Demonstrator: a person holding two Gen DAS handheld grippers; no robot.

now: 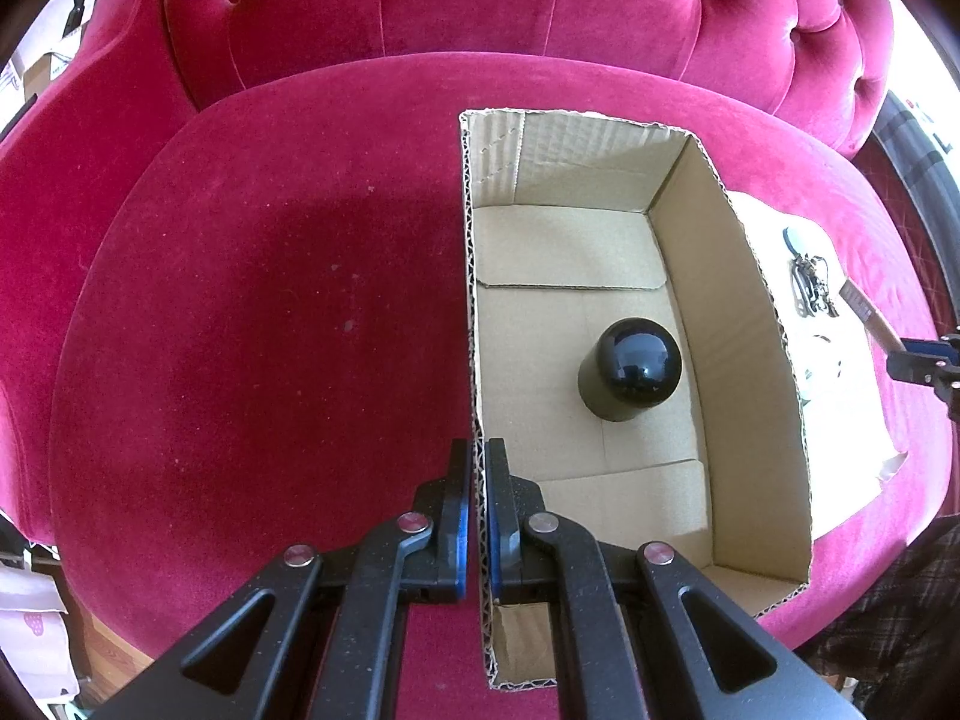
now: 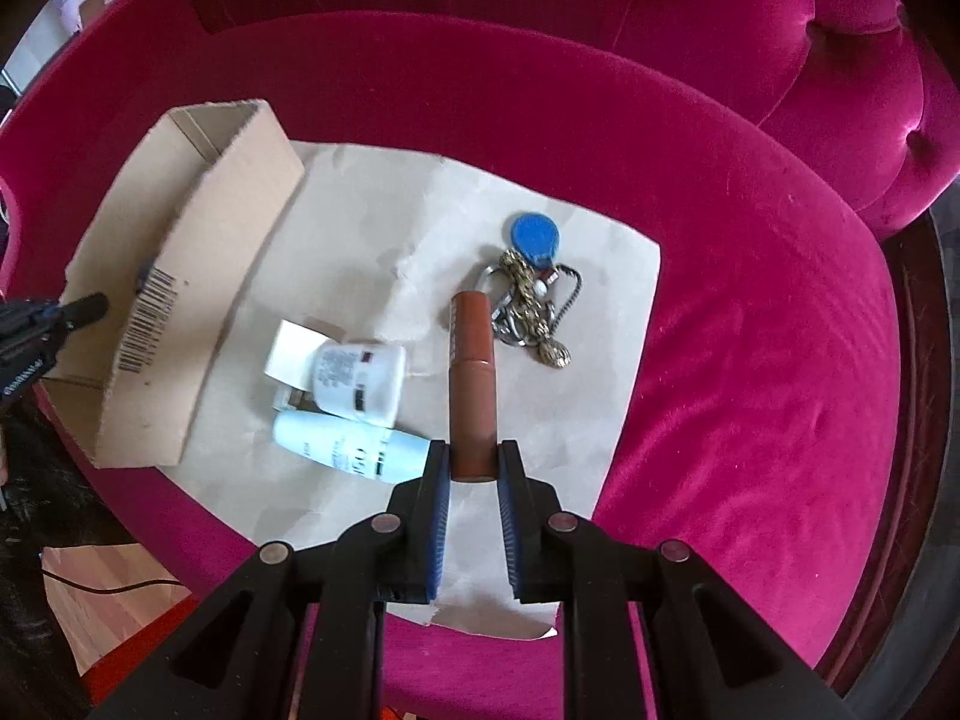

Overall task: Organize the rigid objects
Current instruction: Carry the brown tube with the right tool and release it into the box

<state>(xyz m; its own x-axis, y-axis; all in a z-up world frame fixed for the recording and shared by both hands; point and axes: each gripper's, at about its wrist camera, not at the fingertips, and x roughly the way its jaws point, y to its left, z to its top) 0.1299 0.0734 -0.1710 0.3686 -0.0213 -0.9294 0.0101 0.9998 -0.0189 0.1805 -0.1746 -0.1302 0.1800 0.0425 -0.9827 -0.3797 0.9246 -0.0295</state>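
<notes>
An open cardboard box [image 1: 708, 276] stands on a crimson velvet seat, with a black round-topped bottle [image 1: 627, 369] upright inside. My left gripper [image 1: 479, 462] is shut on the box's left wall, one finger on each side. In the right wrist view my right gripper [image 2: 474, 459] is shut on the near end of a brown tube [image 2: 472, 372], held above a sheet of brown paper [image 2: 600, 324]. On that paper lie a white bottle [image 2: 360, 384], a pale blue tube [image 2: 351, 447], a small white carton [image 2: 294, 351] and a key bunch with a blue tag [image 2: 534, 237]. The box [image 2: 198, 276] stands left of them.
The tufted back of the seat [image 1: 480, 0] rises behind the cushion. The left half of the cushion [image 1: 270, 312] is bare velvet. The other gripper shows at the right edge of the left wrist view [image 1: 924, 360] and at the left edge of the right wrist view [image 2: 36, 330]. Wooden floor [image 2: 102, 594] lies below the seat's front.
</notes>
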